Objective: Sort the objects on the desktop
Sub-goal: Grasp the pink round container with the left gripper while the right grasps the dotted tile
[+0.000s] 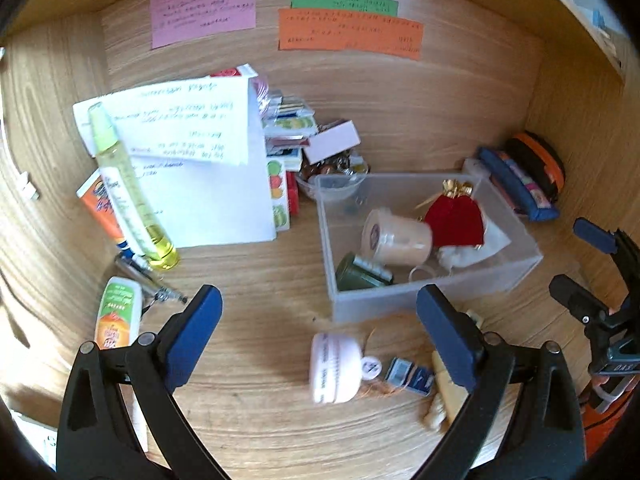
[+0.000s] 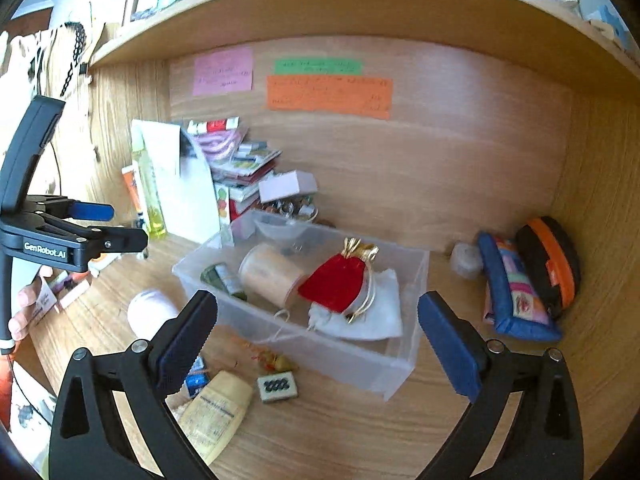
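A clear plastic bin (image 1: 436, 292) stands on the wooden desk. It holds a red drawstring pouch (image 1: 454, 220), a beige jar (image 1: 396, 240) on its side, a dark green item (image 1: 360, 272) and white cloth. My left gripper (image 1: 320, 300) hovers open before the bin's near left corner with nothing between its fingers. Below it a white round jar (image 1: 334, 368) lies on the desk. In the right wrist view my right gripper (image 2: 318, 306) stands open in front of the bin (image 2: 360, 364), above the red pouch (image 2: 336, 284), also holding nothing. The left gripper (image 2: 120, 226) shows at the left.
Papers (image 1: 200, 160), a yellow bottle (image 1: 128, 184) and orange tubes lie at the left. Card packs and a small bowl sit behind the bin. Two pencil cases (image 2: 524, 280) lean at the right wall. A small tile (image 2: 278, 387), a cream tube (image 2: 216, 416) and blue packets lie near the front.
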Tool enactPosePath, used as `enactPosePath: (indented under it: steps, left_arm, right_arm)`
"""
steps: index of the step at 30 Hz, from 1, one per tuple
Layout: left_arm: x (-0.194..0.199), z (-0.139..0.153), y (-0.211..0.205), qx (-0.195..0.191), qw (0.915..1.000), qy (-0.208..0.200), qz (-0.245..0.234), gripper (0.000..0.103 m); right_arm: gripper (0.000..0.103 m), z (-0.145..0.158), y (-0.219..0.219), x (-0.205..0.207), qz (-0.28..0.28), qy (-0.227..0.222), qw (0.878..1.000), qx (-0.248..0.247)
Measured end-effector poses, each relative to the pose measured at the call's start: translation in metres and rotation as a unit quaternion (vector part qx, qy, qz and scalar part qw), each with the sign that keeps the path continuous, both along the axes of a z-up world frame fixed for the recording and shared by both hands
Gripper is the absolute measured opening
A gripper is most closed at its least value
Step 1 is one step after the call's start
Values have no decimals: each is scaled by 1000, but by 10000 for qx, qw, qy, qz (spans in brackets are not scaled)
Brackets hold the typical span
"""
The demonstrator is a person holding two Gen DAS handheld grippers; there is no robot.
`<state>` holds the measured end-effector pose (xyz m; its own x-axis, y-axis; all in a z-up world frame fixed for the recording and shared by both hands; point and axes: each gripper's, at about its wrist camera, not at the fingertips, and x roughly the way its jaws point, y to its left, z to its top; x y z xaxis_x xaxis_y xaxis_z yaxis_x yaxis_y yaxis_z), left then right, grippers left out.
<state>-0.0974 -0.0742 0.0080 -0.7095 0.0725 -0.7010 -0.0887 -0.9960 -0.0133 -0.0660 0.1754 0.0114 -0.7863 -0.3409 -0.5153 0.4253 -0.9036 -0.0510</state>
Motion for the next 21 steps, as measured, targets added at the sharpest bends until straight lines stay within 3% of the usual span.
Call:
enactPosePath:
  steps: [21]
  left_arm:
    - [1,-88,-2,-83,9969,-752,-207,99]
  right_arm:
    - [100,-82,3,-13,-168,-1203,9923,262]
